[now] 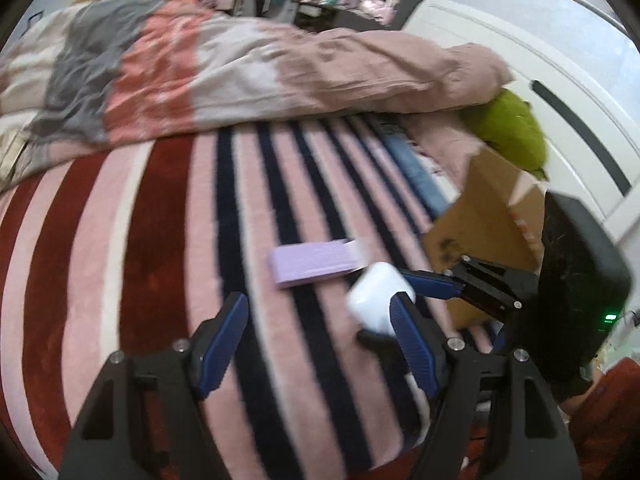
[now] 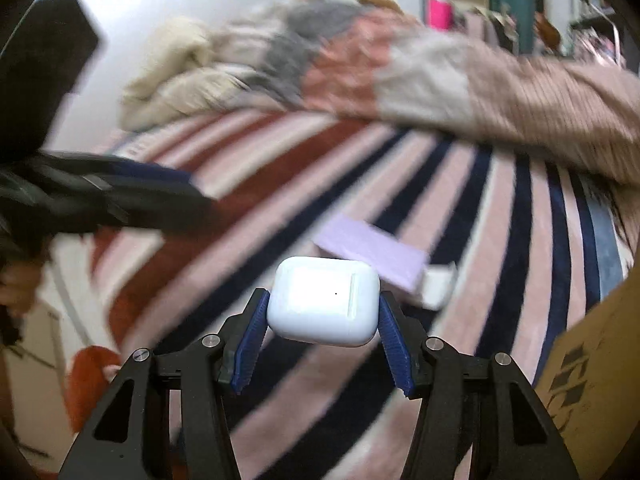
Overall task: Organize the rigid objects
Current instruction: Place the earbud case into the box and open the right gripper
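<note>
My right gripper [image 2: 322, 312] is shut on a white earbud case [image 2: 324, 304] and holds it above the striped blanket [image 2: 280, 184]. The case also shows in the left wrist view [image 1: 378, 298], held by the right gripper [image 1: 390, 300] that reaches in from the right. My left gripper [image 1: 320, 312] is open and empty above the striped blanket [image 1: 160, 240], just left of the case. A lilac flat box [image 1: 316, 262] with a white end lies on the blanket beyond both grippers; it shows in the right wrist view [image 2: 372, 254] too.
A cardboard box [image 1: 488, 216] stands at the right on the bed; its wall shows in the right wrist view [image 2: 592, 360]. A crumpled pink and grey duvet [image 1: 240, 68] lies across the far side. A green plush [image 1: 516, 128] sits by the white headboard [image 1: 560, 80].
</note>
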Motion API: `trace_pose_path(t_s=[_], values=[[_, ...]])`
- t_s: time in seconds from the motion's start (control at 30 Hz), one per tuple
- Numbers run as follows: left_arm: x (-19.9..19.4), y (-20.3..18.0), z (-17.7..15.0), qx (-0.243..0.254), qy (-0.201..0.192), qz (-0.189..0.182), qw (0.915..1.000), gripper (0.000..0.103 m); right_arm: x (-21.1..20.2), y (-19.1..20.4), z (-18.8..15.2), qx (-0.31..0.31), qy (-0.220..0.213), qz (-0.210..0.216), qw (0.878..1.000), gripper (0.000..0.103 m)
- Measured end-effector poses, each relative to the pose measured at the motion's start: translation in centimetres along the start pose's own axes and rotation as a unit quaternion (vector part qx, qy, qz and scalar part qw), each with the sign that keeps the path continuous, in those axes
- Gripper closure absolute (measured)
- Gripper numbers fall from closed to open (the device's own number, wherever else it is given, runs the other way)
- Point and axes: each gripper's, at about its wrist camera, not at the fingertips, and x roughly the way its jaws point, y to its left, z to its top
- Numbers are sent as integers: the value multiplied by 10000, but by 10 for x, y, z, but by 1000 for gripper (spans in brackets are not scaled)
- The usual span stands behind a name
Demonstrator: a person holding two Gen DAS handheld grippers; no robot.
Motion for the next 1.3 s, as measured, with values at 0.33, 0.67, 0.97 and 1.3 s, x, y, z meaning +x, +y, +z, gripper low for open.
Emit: trace_pose_path(t_s=[0.33, 0.67, 0.97, 1.3], values=[[-17, -96, 47, 717, -125, -1084, 9914, 68, -104, 1, 20, -392, -1160, 139, 9924, 53], [62, -219, 96, 1702, 528, -1343, 9748, 68, -170, -89, -5, 383, -1117, -747, 9902, 53], [125, -249, 99, 1810, 1241, -1372, 9659, 68, -160, -151, -28, 951, -247, -1020, 9899, 53], [86, -227, 103, 1673, 686, -922, 9792, 42, -163, -144, -30, 832, -104, -1068, 9907, 37]])
